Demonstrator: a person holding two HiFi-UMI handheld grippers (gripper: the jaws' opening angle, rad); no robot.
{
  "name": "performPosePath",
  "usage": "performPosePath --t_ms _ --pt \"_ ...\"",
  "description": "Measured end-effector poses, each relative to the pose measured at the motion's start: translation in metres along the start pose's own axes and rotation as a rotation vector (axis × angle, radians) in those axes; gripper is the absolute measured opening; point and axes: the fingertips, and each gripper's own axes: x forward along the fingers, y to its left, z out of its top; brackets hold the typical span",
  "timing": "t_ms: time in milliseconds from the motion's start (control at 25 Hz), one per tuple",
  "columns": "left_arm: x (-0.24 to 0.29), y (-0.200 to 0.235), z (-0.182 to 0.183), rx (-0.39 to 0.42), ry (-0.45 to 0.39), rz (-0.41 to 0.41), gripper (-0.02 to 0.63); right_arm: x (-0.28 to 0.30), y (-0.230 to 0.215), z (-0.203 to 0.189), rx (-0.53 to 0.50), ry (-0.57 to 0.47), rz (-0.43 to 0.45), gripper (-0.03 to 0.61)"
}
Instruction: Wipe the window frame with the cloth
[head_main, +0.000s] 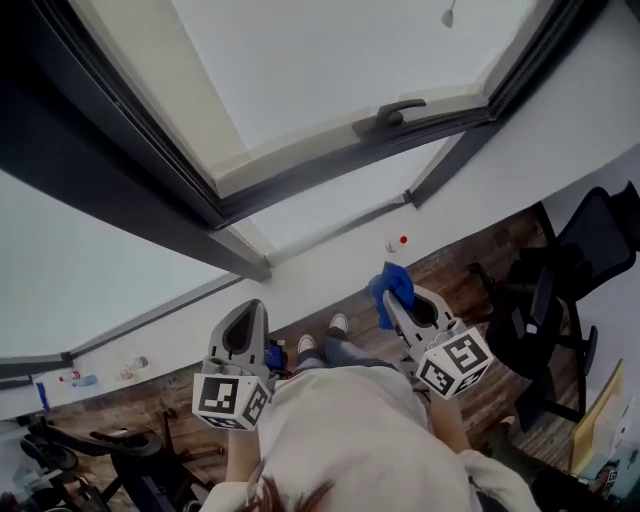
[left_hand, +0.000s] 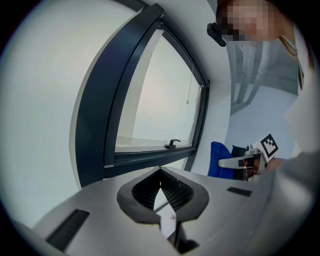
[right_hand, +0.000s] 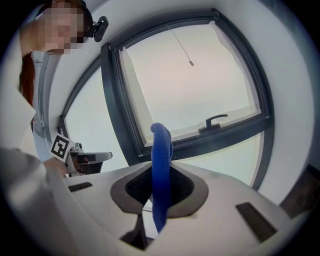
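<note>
Below the window frame (head_main: 320, 165), right gripper (head_main: 402, 298) clamps half-hidden cloth (right_hand: 161, 150); left gripper (head_main: 250, 310) jaws together.

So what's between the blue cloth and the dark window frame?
Nothing: the right gripper view shows open air between the blue cloth and the dark window frame.

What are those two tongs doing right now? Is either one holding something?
Left tongs: closed, nothing between them.
Right tongs: closed on the blue cloth.
</note>
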Motion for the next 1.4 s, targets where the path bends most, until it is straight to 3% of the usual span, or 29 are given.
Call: performPosePath --t_ms 200,520,640,760,920,1200,1400 --pt "0.010 -0.006 0.012 0.047 -0.043 0.041 0.009 0.043 -0.015 0.027 -0.095 -0.011 0.075 0.054" --pt "-0.003 0.034 0.015 -0.041 -0.048 0.132 0.008 0.164 0.047 0.048 -0.201 0.072 0.244 0.054" --pt "-0.009 0.044 0.018 -0.051 -0.035 0.112 0.009 0.208 0.080 0.044 -0.192 0.149 0.286 0.054" --pt "-0.021 0.057 0.026 -0.035 -0.039 0.096 0.009 0.246 0.105 0.046 -0.098 0.204 0.298 0.054" --pt "-0.039 0.080 0.026 -0.038 -0.033 0.122 0.009 0.285 0.114 0.045 -0.041 0.209 0.241 0.054" --pt "-0.053 0.101 0.021 -0.050 -0.033 0.117 0.009 0.325 0.108 0.015 -0.197 0.282 0.074 0.051" --pt "-0.050 0.108 0.025 -0.055 -0.040 0.098 0.009 0.333 0.105 0.006 -0.302 0.307 0.001 0.049"
